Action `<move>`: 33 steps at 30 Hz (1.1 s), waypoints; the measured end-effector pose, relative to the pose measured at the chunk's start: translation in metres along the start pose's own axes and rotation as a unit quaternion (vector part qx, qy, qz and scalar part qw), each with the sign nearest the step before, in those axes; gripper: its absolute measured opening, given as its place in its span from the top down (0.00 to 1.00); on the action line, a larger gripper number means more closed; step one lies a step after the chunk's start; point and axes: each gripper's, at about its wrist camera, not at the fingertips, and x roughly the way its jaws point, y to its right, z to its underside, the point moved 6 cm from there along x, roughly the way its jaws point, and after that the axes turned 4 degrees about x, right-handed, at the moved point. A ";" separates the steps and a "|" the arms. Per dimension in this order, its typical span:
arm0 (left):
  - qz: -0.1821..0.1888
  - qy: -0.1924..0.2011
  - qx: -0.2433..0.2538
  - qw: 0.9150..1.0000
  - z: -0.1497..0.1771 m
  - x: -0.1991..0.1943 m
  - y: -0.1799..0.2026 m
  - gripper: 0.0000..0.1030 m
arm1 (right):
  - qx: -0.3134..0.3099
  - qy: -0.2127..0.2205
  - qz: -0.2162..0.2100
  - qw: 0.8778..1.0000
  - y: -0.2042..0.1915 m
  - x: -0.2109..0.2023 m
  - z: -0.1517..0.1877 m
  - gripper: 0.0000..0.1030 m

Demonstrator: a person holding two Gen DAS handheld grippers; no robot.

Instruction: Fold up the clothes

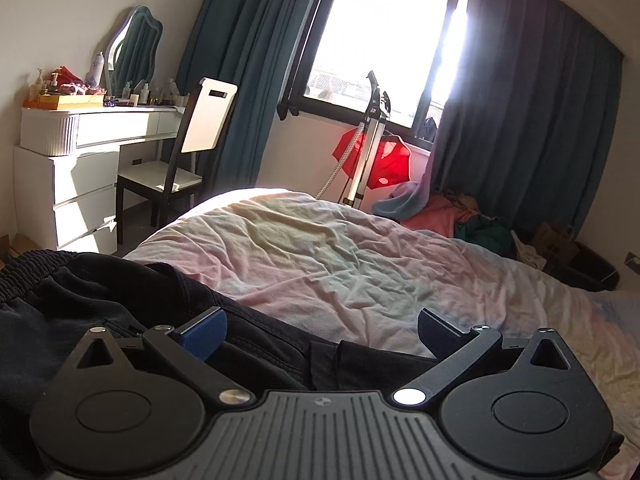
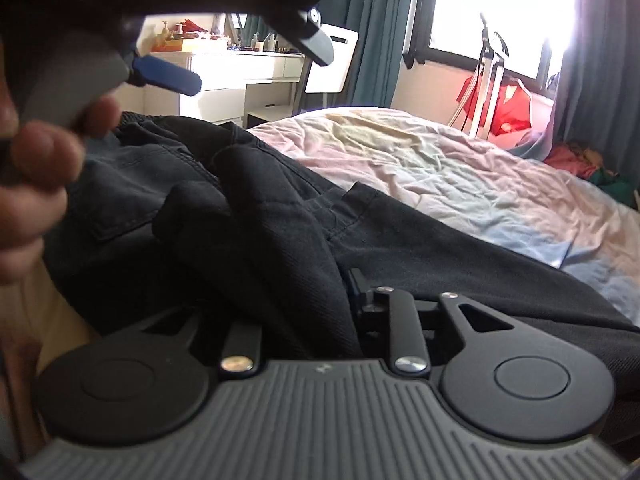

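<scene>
A black garment (image 1: pixel 100 312) with an elastic waistband lies crumpled on the near left part of the bed (image 1: pixel 320 248). My left gripper (image 1: pixel 322 330) hangs open just above the garment's edge, and nothing sits between its blue pads (image 1: pixel 208 332). In the right wrist view the black garment (image 2: pixel 248 216) is bunched into a thick fold. My right gripper (image 2: pixel 340 292) is shut on that fold, and the cloth hides its left finger. The left gripper (image 2: pixel 256 64) shows open at the upper left, held by a hand (image 2: pixel 36 184).
The bed's pastel sheet (image 2: pixel 440 168) spreads rumpled beyond the garment. A white dressing table (image 1: pixel 80 152) and a chair (image 1: pixel 176 160) stand at the left. A steamer stand with red cloth (image 1: pixel 372 148) is by the window. Clothes lie heaped (image 1: pixel 460 216) past the bed's right side.
</scene>
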 end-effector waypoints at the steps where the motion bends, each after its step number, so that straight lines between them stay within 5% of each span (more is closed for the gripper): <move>1: 0.000 -0.004 0.014 1.000 0.003 0.002 0.006 0.01 | 0.016 -0.011 -0.016 1.000 0.003 -0.008 0.000 0.56; 3: 0.002 -0.016 0.039 0.999 0.010 0.006 0.016 0.01 | 0.045 -0.026 -0.045 0.998 0.011 -0.028 0.001 0.44; 8: 0.003 -0.047 0.082 0.996 0.028 0.015 0.034 0.01 | 0.112 -0.002 -0.067 0.991 0.048 -0.089 -0.004 0.42; 12: -0.011 -0.077 0.109 0.991 0.044 0.025 0.039 0.01 | 0.158 0.065 -0.012 0.985 0.100 -0.117 -0.017 0.42; 14: -0.019 -0.093 0.121 0.988 0.052 0.031 0.041 0.01 | 0.182 0.063 0.046 0.980 0.130 -0.112 -0.013 0.41; 18: -0.034 -0.125 0.147 0.981 0.068 0.042 0.045 0.01 | 0.236 0.023 0.086 0.968 0.170 -0.085 0.020 0.72; 22: -0.047 -0.154 0.168 0.973 0.082 0.052 0.047 0.01 | 0.248 -0.031 0.100 0.963 0.175 -0.052 0.054 0.77; 28: -0.048 -0.145 0.133 0.979 0.066 0.043 0.034 0.01 | 0.249 -0.026 0.101 0.963 0.171 -0.053 0.057 0.77; 33: -0.041 -0.114 0.002 0.993 0.011 0.006 -0.024 0.01 | 0.241 -0.021 0.105 0.965 0.167 -0.062 0.056 0.76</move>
